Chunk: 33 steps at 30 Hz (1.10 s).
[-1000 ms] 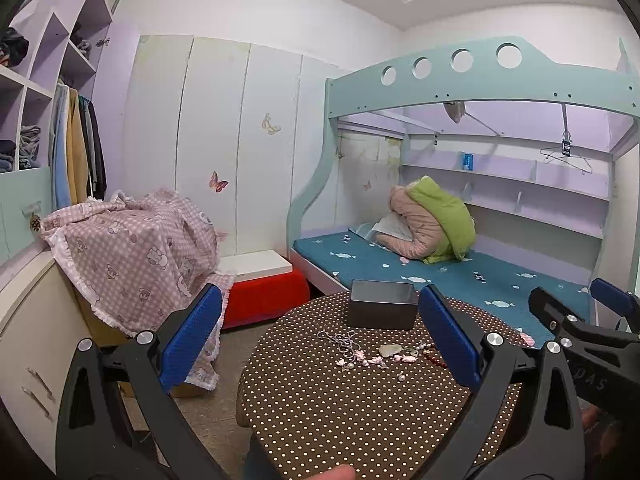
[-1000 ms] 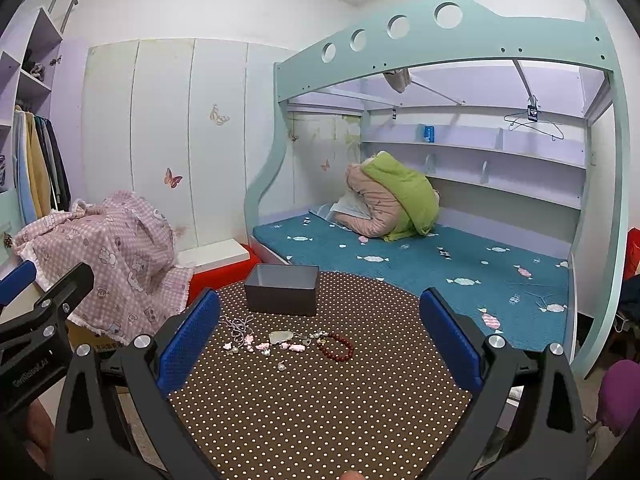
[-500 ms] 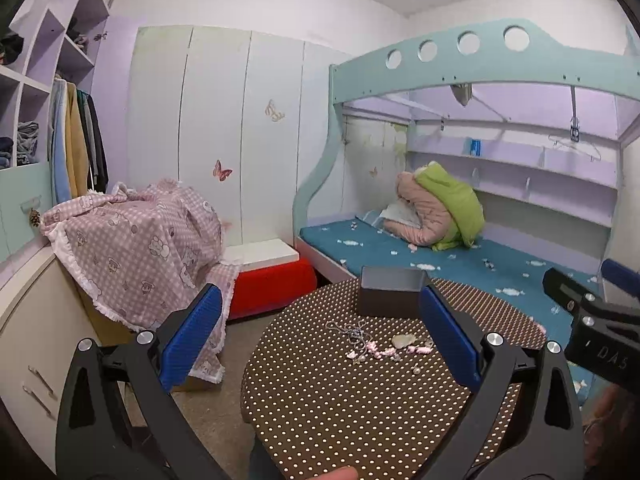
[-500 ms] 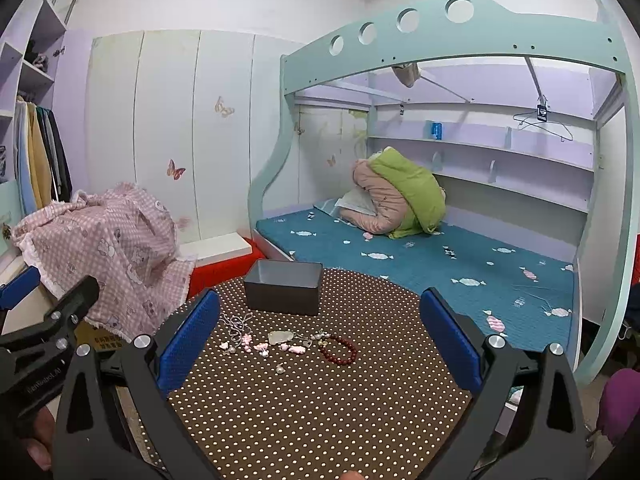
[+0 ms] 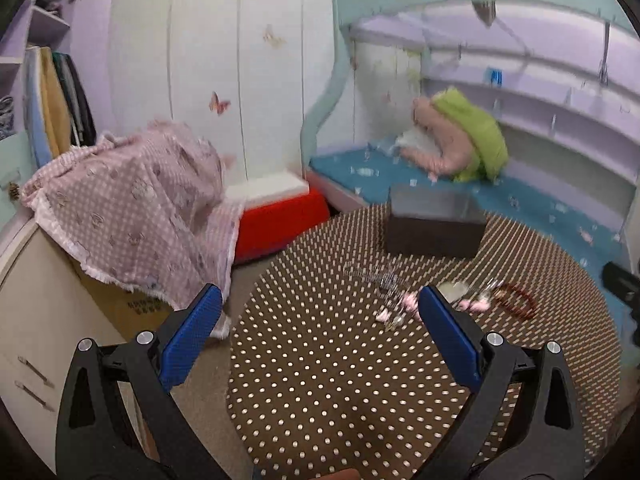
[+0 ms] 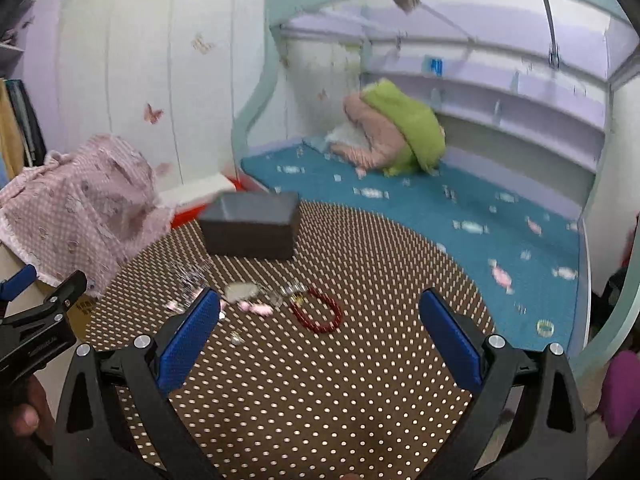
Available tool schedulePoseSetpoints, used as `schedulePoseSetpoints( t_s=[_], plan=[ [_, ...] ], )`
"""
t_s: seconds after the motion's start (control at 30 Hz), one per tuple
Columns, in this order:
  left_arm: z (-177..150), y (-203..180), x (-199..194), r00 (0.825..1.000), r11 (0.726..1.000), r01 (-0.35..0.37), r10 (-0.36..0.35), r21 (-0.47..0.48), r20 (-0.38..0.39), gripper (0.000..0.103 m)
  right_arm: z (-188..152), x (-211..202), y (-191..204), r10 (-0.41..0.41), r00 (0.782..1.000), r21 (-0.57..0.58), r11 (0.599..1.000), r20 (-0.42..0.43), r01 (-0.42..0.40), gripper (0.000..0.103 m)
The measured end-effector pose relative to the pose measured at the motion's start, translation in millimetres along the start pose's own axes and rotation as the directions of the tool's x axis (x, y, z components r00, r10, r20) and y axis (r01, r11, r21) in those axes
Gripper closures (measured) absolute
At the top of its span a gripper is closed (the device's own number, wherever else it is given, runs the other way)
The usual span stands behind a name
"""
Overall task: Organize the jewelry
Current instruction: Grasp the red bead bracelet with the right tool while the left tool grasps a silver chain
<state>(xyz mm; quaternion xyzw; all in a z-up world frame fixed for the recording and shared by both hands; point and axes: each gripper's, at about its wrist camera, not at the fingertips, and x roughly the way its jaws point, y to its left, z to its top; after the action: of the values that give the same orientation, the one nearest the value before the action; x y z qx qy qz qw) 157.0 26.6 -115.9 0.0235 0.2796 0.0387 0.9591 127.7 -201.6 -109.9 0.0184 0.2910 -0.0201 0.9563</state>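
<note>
On the desk (image 6: 360,400), the bracelet (image 6: 318,312) lies ahead of the right claw (image 6: 318,338); the box (image 6: 250,226) stands beyond, leftward.

cardboard box (image 5: 136,304) print, seemingly unreadable, blurred

Motion blur smears the small pink jewelry pieces (image 6: 256,307) and silver chain (image 5: 376,276) beyond telling.

Both grippers look the same: the left gripper (image 5: 316,320) and right gripper (image 6: 320,322) have chunky matte black frames with triangular cutouts, silver round screw heads near the knuckles, and bright blue textured pads (image 6: 188,340). Bit of skin shows at the right view's near left edge.
</note>
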Motion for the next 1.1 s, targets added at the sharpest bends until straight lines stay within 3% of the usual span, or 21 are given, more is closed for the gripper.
schedulePoseSetpoints(
  t_s=[0.2, 0.5, 0.7, 0.87, 0.93, 1.03, 1.1],
  plan=[
    [2.4, -12.5, 64.9, 0.993, 0.999, 0.013, -0.008, 0.045, -0.114, 0.005, -0.9, 34.1, -6.9, 0.001, 0.995, -0.002, 1.0, -0.098, -0.001, 0.007],
    [14.4, -40.0, 156.8, 0.956, 0.993, 0.079, -0.05, 0.089, -0.289, 0.005, 2.5, 86.3, -20.7, -0.005, 0.971, -0.019, 1.0, -0.239, 0.0, 0.008],
    [15.1, -40.5, 192.8, 0.926, 0.994, 0.08, -0.048, 0.07, -0.374, 0.005, 5.1, 124.1, -32.9, -0.007, 0.951, -0.027, 1.0, -0.308, -0.002, 0.008],
    [8.5, -32.9, 201.2, 0.912, 0.992, 0.123, -0.112, 0.004, -0.396, 0.01, 1.9, 155.2, -30.3, 0.009, 0.931, -0.06, 0.998, -0.366, -0.033, 0.008],
    [8.8, -34.2, 201.6, 0.914, 0.992, 0.129, -0.114, 0.013, -0.39, 0.013, -0.1, 163.2, -29.8, 0.019, 0.923, -0.06, 0.997, -0.384, -0.046, 0.013],
    [10.9, -43.2, 197.3, 0.915, 0.987, 0.16, -0.136, 0.032, -0.381, 0.036, -4.0, 174.0, -27.2, 0.033, 0.914, -0.065, 0.996, -0.405, -0.065, 0.03],
    [11.9, -52.8, 193.4, 0.913, 0.98, 0.192, -0.158, 0.053, -0.376, 0.054, -3.1, 174.7, -24.7, 0.044, 0.919, -0.08, 0.993, -0.391, -0.082, 0.039]
  ],
)
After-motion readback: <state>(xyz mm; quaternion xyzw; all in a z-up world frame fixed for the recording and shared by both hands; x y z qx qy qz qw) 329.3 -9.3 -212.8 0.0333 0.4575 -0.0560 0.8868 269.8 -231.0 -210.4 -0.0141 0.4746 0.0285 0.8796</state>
